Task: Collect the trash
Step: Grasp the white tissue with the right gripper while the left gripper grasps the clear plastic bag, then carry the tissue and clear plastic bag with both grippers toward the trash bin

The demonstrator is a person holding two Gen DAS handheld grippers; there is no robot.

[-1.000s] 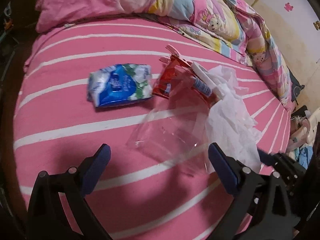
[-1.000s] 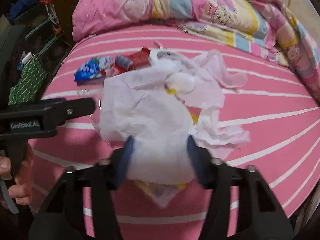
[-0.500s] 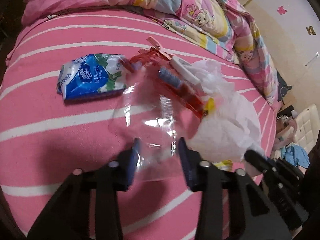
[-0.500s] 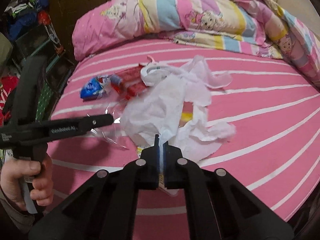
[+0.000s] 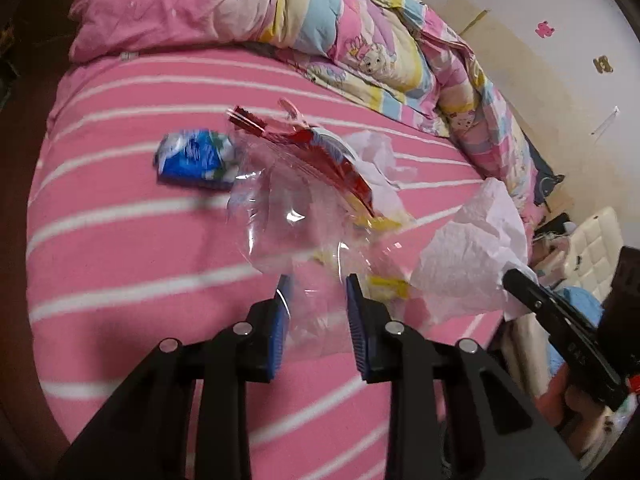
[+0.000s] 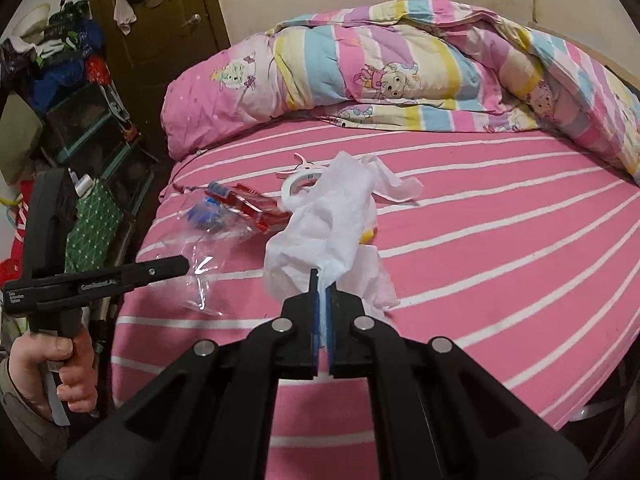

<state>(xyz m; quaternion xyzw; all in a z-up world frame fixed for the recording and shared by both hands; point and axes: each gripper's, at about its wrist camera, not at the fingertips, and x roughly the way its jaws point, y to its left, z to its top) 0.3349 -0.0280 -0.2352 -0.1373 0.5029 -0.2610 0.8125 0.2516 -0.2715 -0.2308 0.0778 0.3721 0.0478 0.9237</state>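
On the pink striped bed (image 5: 120, 240) lies a heap of trash. My left gripper (image 5: 318, 284) is closing its jaws on a clear plastic bag (image 5: 288, 220), which hangs crumpled from its tip (image 6: 180, 268) above the sheet. My right gripper (image 6: 323, 276) is shut on a white tissue sheet (image 6: 332, 216) and holds it up; the tissue (image 5: 468, 248) shows at the right of the left wrist view. A blue tissue packet (image 5: 192, 158), a red wrapper (image 6: 248, 204), a white ring (image 6: 294, 184) and a yellow scrap (image 5: 388, 284) still lie on the bed.
A patterned quilt (image 6: 400, 64) and pink pillow (image 5: 160, 8) fill the far side of the bed. Cluttered shelves (image 6: 88, 120) and a brown door (image 6: 160, 20) stand to the left. A white padded chair (image 5: 596, 248) stands beyond the bed's right edge.
The left gripper's jaws closed on the clear bag and the right gripper's on the tissue. Both grippers then rose and pulled back, lifting bag and tissue off the sheet.
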